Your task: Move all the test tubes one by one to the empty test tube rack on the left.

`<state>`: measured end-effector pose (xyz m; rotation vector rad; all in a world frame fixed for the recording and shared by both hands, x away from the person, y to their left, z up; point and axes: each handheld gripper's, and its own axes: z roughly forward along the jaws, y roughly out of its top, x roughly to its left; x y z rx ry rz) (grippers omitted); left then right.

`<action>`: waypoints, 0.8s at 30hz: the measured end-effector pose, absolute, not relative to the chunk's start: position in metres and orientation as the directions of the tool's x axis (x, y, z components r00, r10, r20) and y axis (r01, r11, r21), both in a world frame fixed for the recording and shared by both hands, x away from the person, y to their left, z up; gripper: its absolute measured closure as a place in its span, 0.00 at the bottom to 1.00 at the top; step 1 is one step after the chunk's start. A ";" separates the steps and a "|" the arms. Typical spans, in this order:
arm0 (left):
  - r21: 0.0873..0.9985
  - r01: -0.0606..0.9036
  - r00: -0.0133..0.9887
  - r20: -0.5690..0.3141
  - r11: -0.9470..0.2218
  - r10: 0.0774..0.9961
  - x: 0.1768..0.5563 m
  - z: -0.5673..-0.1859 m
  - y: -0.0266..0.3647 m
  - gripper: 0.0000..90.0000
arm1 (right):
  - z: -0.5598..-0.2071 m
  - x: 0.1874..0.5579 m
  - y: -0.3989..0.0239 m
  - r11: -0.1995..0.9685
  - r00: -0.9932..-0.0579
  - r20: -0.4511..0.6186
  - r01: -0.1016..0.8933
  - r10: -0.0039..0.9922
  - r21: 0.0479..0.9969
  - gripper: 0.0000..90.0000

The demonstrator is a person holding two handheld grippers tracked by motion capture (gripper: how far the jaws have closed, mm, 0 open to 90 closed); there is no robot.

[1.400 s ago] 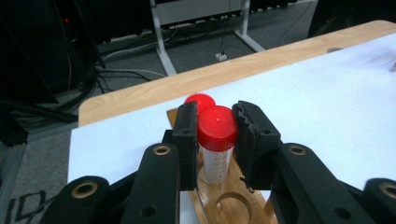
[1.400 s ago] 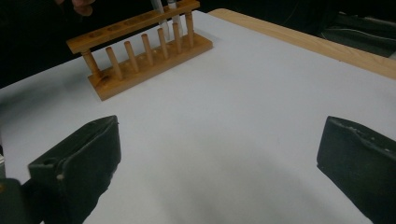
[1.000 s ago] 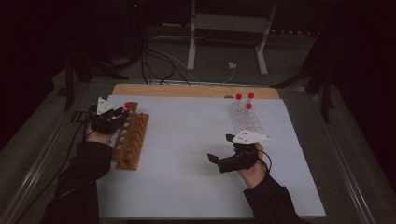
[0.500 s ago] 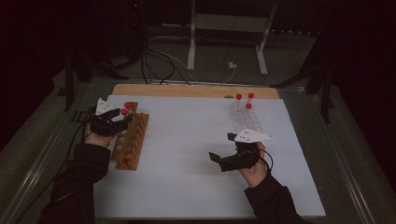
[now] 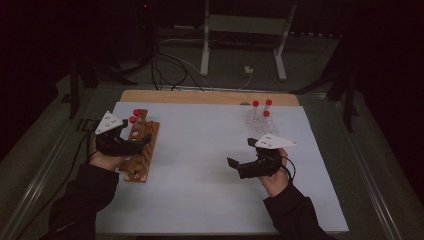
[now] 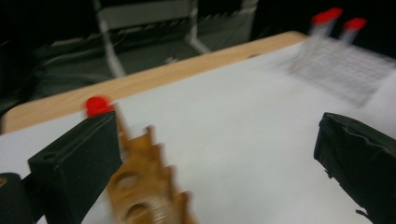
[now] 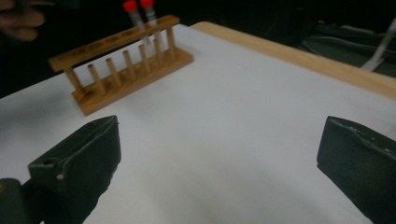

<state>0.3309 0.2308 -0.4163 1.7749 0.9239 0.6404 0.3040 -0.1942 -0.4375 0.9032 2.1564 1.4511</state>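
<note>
wooden rack (image 5: 141,146) beside left gripper (image 5: 145,141)

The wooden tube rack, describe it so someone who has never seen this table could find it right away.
Start at the white sheet covering the table and go to its left edge, by the left gripper. The wooden tube rack lies there, a long brown frame with a row of round holes and two red-capped tubes at its far end. The other rack, far right, is clear plastic with three red caps.
</note>
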 end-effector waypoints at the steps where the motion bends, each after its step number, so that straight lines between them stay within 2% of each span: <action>1: 0.935 0.284 0.584 0.006 -0.211 0.812 0.328 -0.417 0.228 0.01 | -0.437 0.305 -0.195 0.257 -0.714 0.030 0.290 0.699 0.922 0.00; 9: 0.940 0.243 0.713 -0.007 -0.238 0.701 0.308 -0.431 0.202 0.01 | -0.422 0.320 -0.214 0.221 -0.660 0.015 0.273 0.751 0.936 0.00; 15: 0.936 0.241 0.756 -0.015 -0.256 0.655 0.300 -0.443 0.188 0.01 | -0.417 0.335 -0.232 0.219 -0.606 -0.006 0.278 0.795 0.935 0.00; 24: 0.932 0.234 0.784 -0.011 -0.278 0.621 0.294 -0.451 0.179 0.02 | -0.428 0.364 -0.257 0.204 -0.526 0.010 0.348 0.851 0.915 0.00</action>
